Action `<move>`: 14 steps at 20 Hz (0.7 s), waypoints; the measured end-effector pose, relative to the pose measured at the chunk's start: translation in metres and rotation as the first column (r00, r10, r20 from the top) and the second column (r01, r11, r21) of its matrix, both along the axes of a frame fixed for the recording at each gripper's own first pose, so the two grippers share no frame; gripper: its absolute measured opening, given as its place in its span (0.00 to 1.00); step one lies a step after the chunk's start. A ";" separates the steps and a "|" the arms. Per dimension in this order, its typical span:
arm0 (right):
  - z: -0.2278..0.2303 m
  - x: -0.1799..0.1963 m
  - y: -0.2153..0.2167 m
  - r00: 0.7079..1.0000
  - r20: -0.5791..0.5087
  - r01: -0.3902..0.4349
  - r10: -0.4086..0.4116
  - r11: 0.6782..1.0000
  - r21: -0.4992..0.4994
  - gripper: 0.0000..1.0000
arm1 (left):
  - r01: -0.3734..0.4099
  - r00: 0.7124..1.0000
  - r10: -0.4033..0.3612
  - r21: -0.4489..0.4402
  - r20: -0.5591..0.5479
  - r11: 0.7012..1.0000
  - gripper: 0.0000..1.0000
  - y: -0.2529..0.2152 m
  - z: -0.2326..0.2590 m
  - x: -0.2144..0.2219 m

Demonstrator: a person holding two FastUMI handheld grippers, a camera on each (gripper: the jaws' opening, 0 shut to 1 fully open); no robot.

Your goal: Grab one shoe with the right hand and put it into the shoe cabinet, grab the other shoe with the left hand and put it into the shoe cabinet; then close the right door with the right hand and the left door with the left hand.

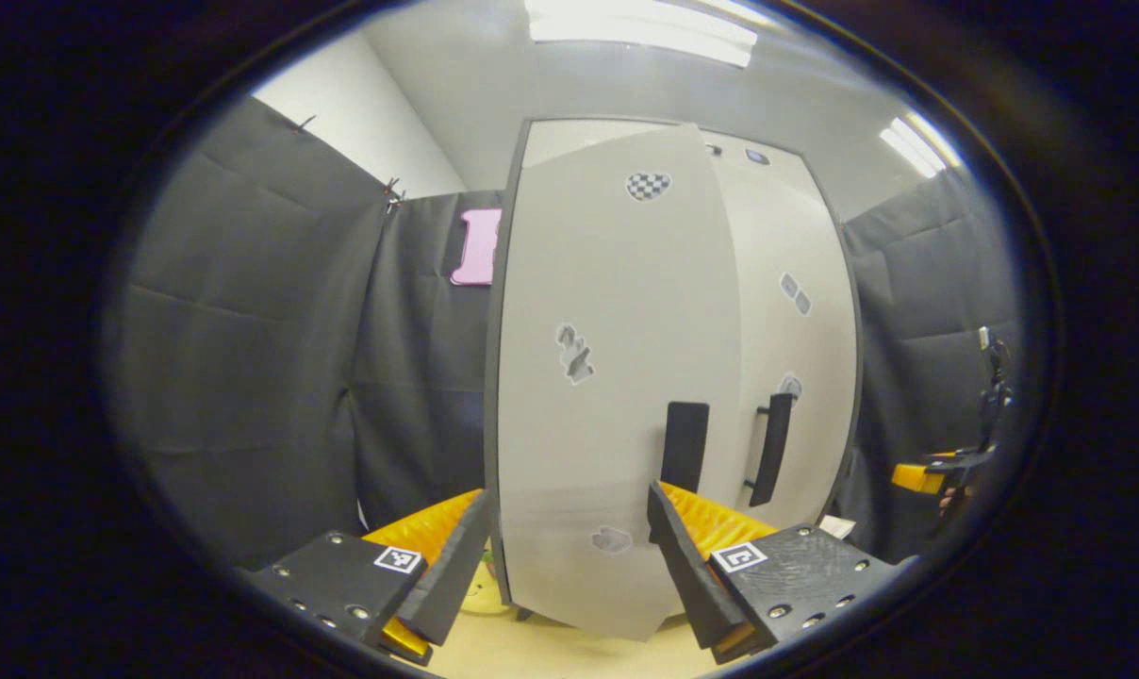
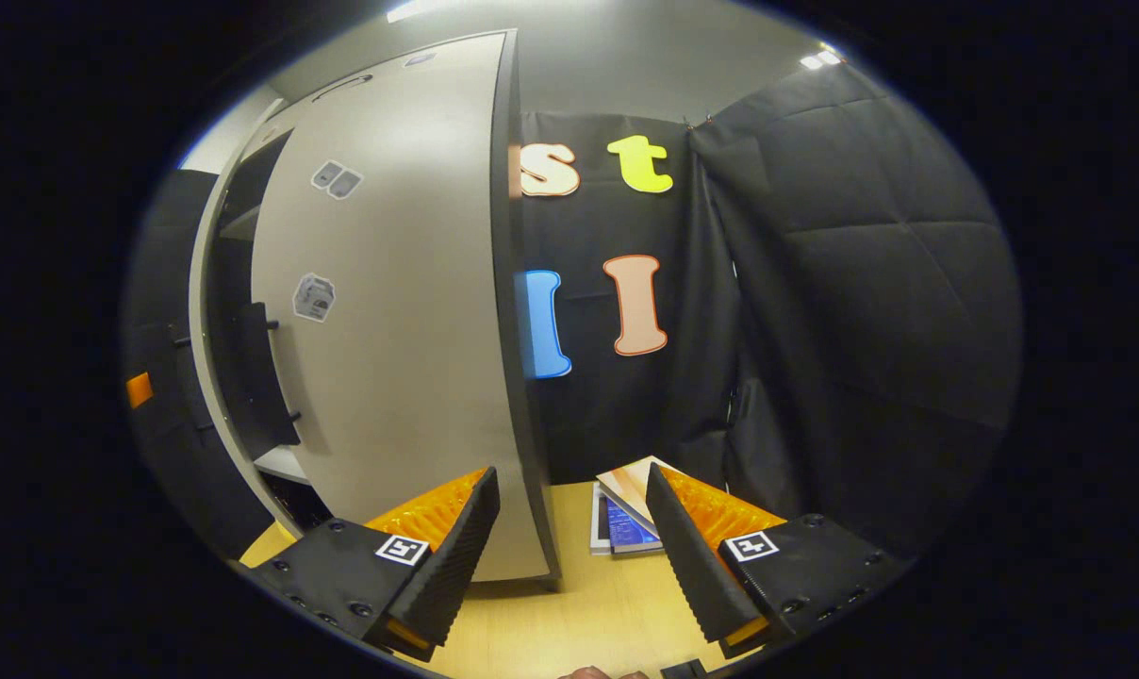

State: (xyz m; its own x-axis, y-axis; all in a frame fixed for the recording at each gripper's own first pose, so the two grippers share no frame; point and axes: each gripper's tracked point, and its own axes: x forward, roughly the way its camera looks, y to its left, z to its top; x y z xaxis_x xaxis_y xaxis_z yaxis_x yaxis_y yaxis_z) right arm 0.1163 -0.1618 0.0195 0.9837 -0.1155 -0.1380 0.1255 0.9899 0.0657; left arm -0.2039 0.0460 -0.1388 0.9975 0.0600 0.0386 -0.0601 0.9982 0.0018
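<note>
The pale shoe cabinet [image 1: 796,245] stands close ahead in the left gripper view. Its left door [image 1: 607,311] hangs partly swung out toward me, black handle [image 1: 685,445] near its free edge. The right door [image 1: 786,330] lies almost flush, with its own handle [image 1: 772,448]. My left gripper [image 1: 569,519] is open, and the left door's lower part shows between its fingers. In the right gripper view the right door [image 2: 409,330] fills the left half, with a dark gap and a shelf [image 2: 282,462] at its handle [image 2: 258,377] side. My right gripper [image 2: 569,495] is open and holds nothing. Any shoes are hidden.
Black cloth walls close in on both sides. The cabinet rests on a light wooden table [image 2: 579,604]. Booklets [image 2: 626,519] lie on it just right of the cabinet's corner. At the far right of the left gripper view is the other gripper [image 1: 947,471], held by a hand.
</note>
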 end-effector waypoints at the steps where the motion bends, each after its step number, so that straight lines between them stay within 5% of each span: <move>1: 0.004 0.001 0.011 1.000 0.009 -0.018 0.018 1.000 -0.001 0.98 | 0.003 1.000 -0.003 -0.016 0.018 1.000 0.94 0.004 0.004 -0.006; 8: 0.017 -0.017 0.073 0.996 0.057 -0.073 0.073 0.997 -0.003 0.98 | -0.013 1.000 0.014 -0.057 0.013 0.998 0.95 0.049 -0.009 -0.031; 14: 0.002 -0.046 0.091 0.996 0.084 -0.027 0.026 1.000 0.013 0.98 | -0.023 1.000 0.023 -0.019 -0.003 1.000 0.94 0.072 -0.027 -0.032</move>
